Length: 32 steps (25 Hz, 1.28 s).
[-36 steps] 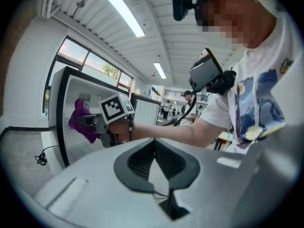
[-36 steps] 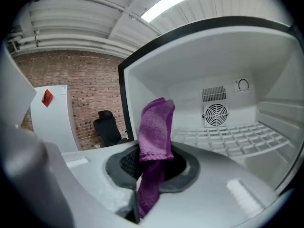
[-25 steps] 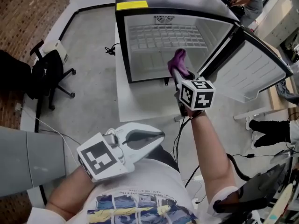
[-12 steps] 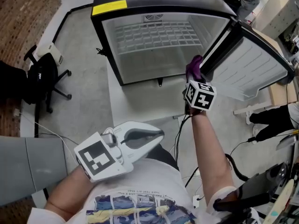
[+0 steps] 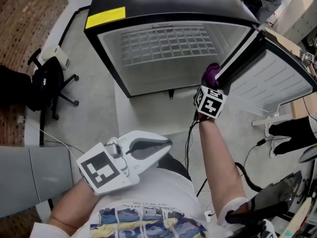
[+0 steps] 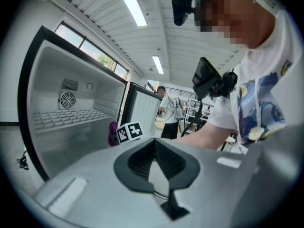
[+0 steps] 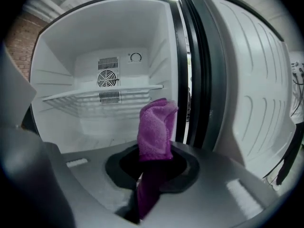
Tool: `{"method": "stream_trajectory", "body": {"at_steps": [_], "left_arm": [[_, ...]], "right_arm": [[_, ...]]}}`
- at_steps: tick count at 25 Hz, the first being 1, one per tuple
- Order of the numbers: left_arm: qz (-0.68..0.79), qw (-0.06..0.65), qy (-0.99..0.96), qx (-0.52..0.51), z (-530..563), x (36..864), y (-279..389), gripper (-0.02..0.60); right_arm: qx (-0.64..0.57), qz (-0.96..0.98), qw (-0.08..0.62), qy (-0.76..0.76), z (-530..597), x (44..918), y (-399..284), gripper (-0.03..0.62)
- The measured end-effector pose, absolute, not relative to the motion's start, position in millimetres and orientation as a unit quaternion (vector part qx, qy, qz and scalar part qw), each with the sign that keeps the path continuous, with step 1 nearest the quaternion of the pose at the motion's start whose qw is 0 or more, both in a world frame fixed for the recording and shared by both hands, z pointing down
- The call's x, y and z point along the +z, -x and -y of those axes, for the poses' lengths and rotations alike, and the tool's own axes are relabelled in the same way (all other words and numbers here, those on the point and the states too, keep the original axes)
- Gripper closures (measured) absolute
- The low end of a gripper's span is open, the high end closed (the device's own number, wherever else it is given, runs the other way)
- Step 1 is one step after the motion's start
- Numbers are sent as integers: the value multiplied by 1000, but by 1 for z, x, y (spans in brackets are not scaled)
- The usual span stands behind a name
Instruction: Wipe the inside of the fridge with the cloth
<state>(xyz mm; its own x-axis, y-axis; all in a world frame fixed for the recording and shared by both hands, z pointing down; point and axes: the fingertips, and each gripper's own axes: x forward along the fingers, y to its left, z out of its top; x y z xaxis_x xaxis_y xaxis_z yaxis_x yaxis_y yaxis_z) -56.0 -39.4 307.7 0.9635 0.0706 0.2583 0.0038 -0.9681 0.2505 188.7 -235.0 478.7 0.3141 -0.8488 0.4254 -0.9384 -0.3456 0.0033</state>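
The fridge [image 5: 111, 48] stands open on the grey floor [image 5: 99, 73]. It is a boxy black cabinet with a glossy top and a yellow label [image 5: 105, 17] on its upper front edge. Its liner is smooth white plastic. Inside it carries one white wire shelf [image 5: 168, 42], a grid of thin bars spanning the width. On the back wall sits a round fan grille [image 7: 107, 78] with a slotted vent just below it. The door [image 5: 270, 81] is swung wide to the right, and its inner face is white and ribbed with moulded ledges.

The cloth [image 7: 156, 127] is purple with a nubbly towelling pile. It is folded into a narrow upright wad, and the right claw [image 7: 152, 167] is clenched on its lower part. The fold stands up out of the jaws. In the head view the cloth [image 5: 212, 73] is at the front of the fridge's opening, on the hinge side just beside the door's black edge (whether it touches the liner cannot be told).

The left claw [image 6: 156, 158] is held low near the person's body, well apart from the fridge. Its ribbed black pads meet at the tips with nothing between them. A black office chair [image 5: 47, 81] stands on the floor to the left.
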Motion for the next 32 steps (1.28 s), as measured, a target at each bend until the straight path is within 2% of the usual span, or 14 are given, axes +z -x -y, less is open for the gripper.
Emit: {"method": "stream_trajectory", "body": {"at_steps": [32], "left_arm": [[57,117,-981,142,91,304,42,575]], "right_arm": [[135,589,137,-785,342,487,-187,540]]}}
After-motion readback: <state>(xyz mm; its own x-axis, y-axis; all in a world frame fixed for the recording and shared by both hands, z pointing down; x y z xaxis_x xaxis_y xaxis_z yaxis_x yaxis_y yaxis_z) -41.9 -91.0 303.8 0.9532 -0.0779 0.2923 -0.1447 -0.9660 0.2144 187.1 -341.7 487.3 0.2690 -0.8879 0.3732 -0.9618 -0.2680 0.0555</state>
